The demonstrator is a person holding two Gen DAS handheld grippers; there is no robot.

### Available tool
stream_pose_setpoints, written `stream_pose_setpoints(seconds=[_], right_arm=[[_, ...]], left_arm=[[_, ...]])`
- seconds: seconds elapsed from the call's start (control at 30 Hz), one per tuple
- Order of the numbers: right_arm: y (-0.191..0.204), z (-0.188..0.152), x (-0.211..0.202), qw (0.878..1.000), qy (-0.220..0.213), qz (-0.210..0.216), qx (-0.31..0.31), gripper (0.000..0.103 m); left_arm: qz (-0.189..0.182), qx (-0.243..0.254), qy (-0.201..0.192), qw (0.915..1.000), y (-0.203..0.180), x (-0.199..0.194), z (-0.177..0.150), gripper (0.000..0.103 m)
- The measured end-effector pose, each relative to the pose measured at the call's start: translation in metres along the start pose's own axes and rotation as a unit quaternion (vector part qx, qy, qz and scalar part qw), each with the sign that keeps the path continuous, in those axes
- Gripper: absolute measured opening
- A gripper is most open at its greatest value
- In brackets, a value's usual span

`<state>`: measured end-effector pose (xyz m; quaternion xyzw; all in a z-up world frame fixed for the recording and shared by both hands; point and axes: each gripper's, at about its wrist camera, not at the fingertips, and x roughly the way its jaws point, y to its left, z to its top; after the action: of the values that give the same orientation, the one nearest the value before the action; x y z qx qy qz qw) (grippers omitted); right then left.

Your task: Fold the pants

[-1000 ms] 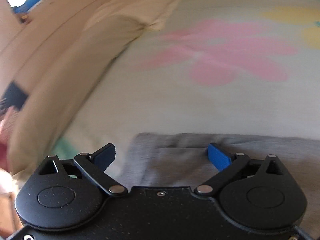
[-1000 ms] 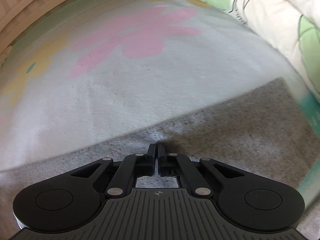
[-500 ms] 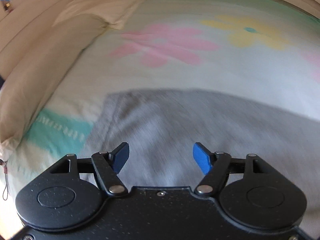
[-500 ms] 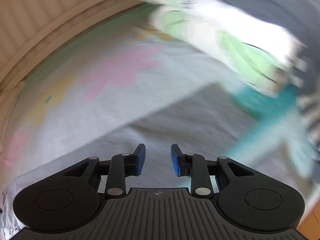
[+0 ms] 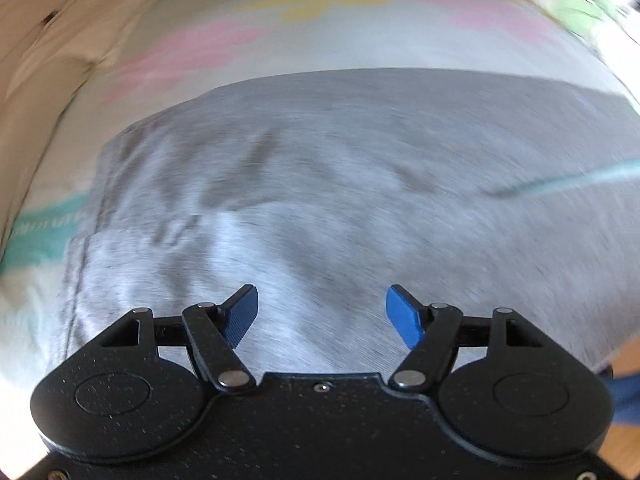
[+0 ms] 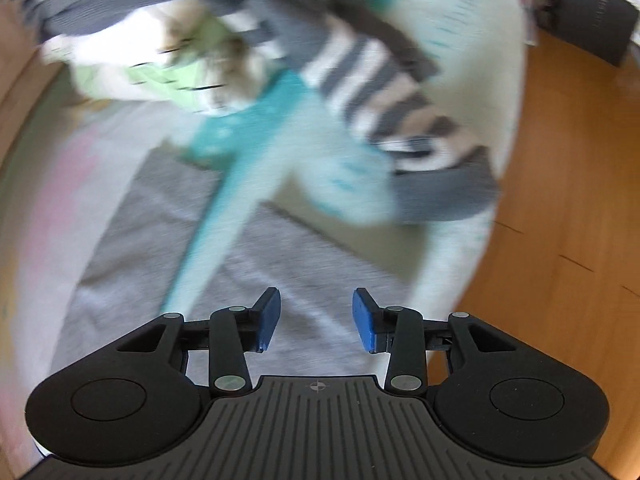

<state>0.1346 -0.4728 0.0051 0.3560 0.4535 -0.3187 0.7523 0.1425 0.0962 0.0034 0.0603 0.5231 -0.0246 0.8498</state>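
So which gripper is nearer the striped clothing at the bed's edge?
Right. The right gripper hangs open above the grey pants, with the striped clothing lying ahead of it. The left gripper, also open over the pants, has no striped clothing in view.

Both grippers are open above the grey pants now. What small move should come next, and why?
Probably lower the left gripper to the near edge of the grey pants and close on it. Both it and the right gripper are open and hold nothing, and the pants lie flat on the flowered bed sheet, so a further fold seems to need a new grasp first.
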Motion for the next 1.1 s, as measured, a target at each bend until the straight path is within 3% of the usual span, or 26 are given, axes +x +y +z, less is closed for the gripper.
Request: stream_pose_setpoints(seconds=[0.17, 0.43, 0.47, 0.5, 0.57, 0.6, 0.7, 0.83, 1.0, 1.1], right_arm=[[-0.022, 0.001, 0.016, 0.999, 0.033, -0.030, 0.030, 0.039], [-0.027, -0.006, 0.030, 0.993, 0.098, 0.033, 0.063, 0.039], [-0.024, -0.007, 0.030, 0.992, 0.104, 0.039, 0.058, 0.036], [-0.021, -0.008, 0.029, 0.992, 0.104, 0.050, 0.053, 0.022], [-0.012, -0.008, 0.023, 0.991, 0.094, 0.088, 0.033, 0.007], [-0.005, -0.008, 0.018, 0.991, 0.081, 0.101, 0.016, 0.005], [0.012, -0.007, 0.005, 0.991, 0.037, 0.131, -0.021, 0.004], [0.023, -0.003, -0.007, 0.984, 0.008, 0.179, -0.012, 0.003], [0.027, 0.003, -0.012, 0.976, -0.010, 0.218, 0.011, 0.003], [0.027, 0.003, -0.015, 0.974, -0.015, 0.224, 0.016, 0.003]], left_arm=[[-0.022, 0.057, -0.018, 0.9980, -0.026, -0.011, -0.013, 0.073], [-0.065, 0.095, -0.013, 0.9932, -0.042, -0.014, -0.025, 0.073], [-0.067, 0.102, -0.013, 0.9925, -0.043, -0.014, -0.026, 0.073], [-0.067, 0.111, -0.013, 0.9914, -0.045, -0.014, -0.026, 0.073], [-0.068, 0.127, -0.015, 0.9895, -0.047, -0.014, -0.028, 0.073], [-0.070, 0.138, -0.017, 0.9879, -0.049, -0.014, -0.029, 0.073], [-0.073, 0.167, -0.022, 0.9831, -0.053, -0.012, -0.031, 0.073], [-0.071, 0.214, -0.045, 0.9733, -0.066, -0.012, -0.051, 0.073], [-0.052, 0.277, -0.107, 0.9535, -0.080, -0.020, -0.074, 0.074], [-0.047, 0.288, -0.135, 0.9471, -0.083, -0.023, -0.079, 0.074]])
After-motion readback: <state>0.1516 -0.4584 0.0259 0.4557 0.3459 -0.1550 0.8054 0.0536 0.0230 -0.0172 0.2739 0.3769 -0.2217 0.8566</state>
